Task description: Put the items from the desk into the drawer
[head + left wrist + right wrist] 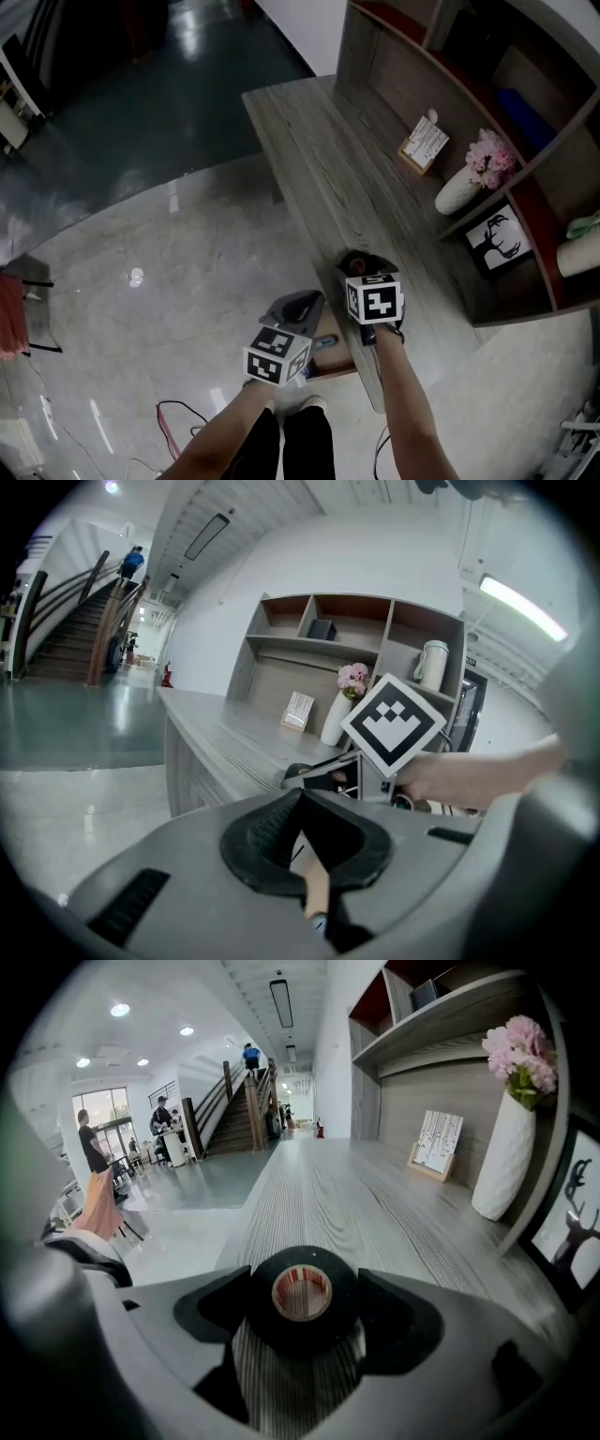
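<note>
Grey wood-grain desk (319, 159) (tape roll (302, 1335) in right gripper (366, 272)) over glossy pale floor (141, 281)

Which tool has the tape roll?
The right tool: its jaws clamp the black tape roll from both sides. The left tool has its jaws together, with nothing visibly gripped.

1. The desk (328, 169) is grey wood, matt, with a strongly streaked grain.
2. The roll of tape (302, 1333) is matt black, with a pale, cardboard-looking core.
3. My right gripper (302, 1302) has a smooth grey plastic-looking shell and black ribbed pads (211, 1312).
4. The vase (502, 1162) is smooth and white.
5. The floor (187, 253) is pale, polished and glossy.
</note>
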### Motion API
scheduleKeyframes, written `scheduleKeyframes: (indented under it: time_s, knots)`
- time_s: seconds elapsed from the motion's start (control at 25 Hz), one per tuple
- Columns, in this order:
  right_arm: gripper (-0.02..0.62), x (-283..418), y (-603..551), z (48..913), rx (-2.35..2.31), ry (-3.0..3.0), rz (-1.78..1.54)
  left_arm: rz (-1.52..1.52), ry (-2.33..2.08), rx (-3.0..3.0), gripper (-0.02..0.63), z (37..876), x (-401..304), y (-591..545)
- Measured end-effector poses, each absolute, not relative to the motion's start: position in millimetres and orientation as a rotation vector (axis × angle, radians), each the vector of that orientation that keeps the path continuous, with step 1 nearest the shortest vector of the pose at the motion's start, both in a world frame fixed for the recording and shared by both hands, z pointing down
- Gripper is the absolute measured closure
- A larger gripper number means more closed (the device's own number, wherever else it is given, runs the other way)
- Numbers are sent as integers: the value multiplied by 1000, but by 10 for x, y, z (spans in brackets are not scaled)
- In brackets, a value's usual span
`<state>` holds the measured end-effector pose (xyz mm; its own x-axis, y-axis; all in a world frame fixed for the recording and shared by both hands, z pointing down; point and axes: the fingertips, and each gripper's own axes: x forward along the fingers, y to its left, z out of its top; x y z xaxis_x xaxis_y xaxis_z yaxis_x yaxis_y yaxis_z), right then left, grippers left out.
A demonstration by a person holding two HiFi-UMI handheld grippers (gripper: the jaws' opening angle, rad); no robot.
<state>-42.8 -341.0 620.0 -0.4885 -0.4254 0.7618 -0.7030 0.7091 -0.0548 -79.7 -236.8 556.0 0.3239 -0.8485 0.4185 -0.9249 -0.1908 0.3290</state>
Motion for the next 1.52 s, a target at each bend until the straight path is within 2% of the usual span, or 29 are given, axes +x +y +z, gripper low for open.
scheduleKeyframes:
  time_s: [1.52]
  knots:
    - [227, 119, -2338, 5118, 1035, -2244, 549, 182, -1543, 2134, 597, 4777, -509, -1702]
